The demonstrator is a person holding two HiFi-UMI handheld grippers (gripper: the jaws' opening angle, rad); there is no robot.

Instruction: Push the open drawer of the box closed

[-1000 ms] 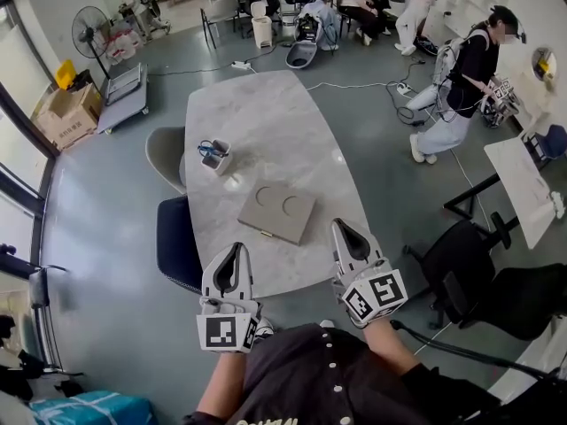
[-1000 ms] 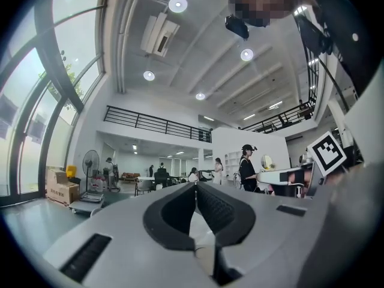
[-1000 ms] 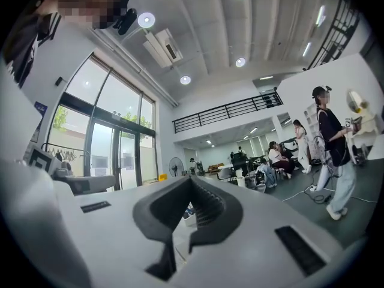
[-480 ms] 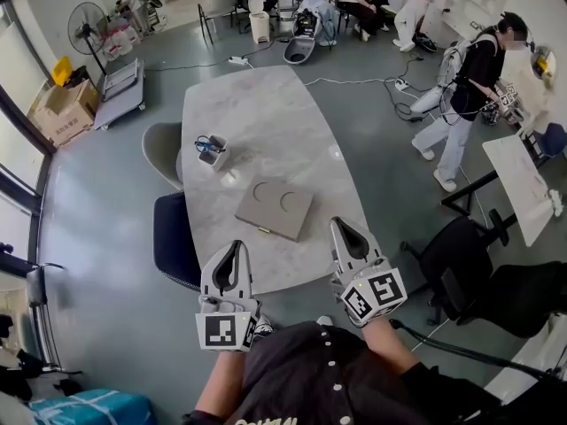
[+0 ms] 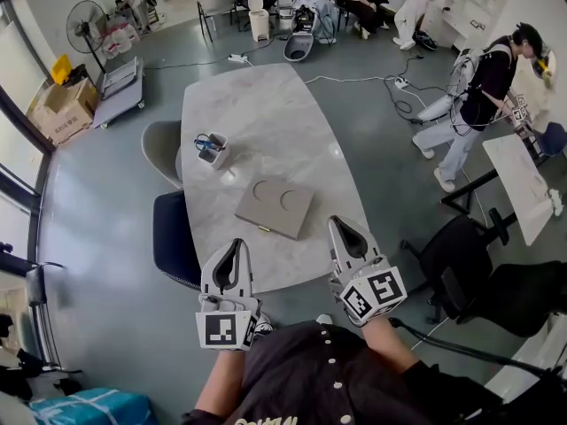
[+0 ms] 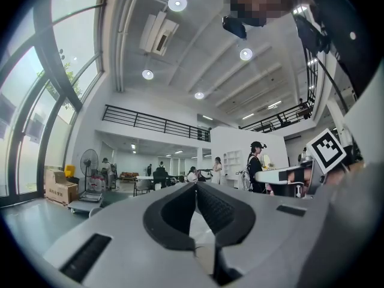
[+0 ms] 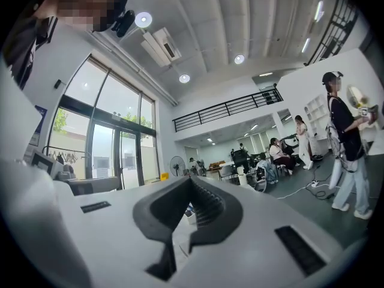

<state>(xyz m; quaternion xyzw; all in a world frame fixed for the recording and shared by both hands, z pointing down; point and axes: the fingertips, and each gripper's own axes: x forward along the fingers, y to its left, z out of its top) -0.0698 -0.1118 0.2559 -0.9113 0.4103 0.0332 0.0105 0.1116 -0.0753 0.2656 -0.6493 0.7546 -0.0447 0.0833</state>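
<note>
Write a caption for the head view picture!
Left gripper and right gripper, both shut, poised at the table edge before the grey box.

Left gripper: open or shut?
Shut. The left gripper shows its two tips touching in its own view, with nothing held between them.

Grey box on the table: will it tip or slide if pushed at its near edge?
Tipping looks unlikely: the grey box lies low and flat. It may well slide instead, since the table looks smooth and polished and nothing visible braces the far side. Its weight can't be judged from here.
</note>
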